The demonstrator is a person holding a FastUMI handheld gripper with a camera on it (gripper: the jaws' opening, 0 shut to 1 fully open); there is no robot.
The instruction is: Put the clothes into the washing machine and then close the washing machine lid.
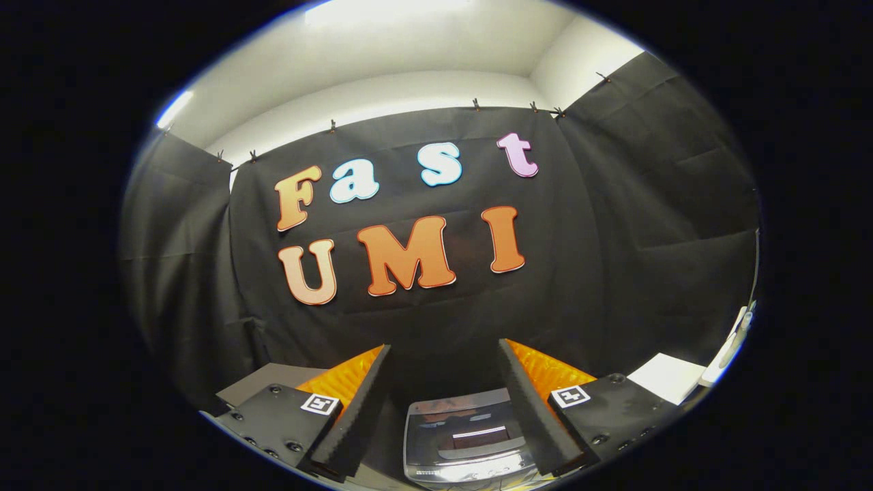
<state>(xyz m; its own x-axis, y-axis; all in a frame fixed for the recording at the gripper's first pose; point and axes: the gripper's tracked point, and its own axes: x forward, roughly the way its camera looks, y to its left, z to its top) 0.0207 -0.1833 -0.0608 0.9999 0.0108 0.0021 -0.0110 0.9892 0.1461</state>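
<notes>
The washer sits low between and just beyond the fingers, its glossy lid lying flat and shut. The gripper hangs above it, fingers spread wide, holding nothing. A white sheet lies off to its right.

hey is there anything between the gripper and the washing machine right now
Nothing visible. The open gripper holds nothing, and the small washing machine with the glossy transparent lid sits below, between its black foam fingers. The lid looks closed, so it would block clothes from going in.
</notes>
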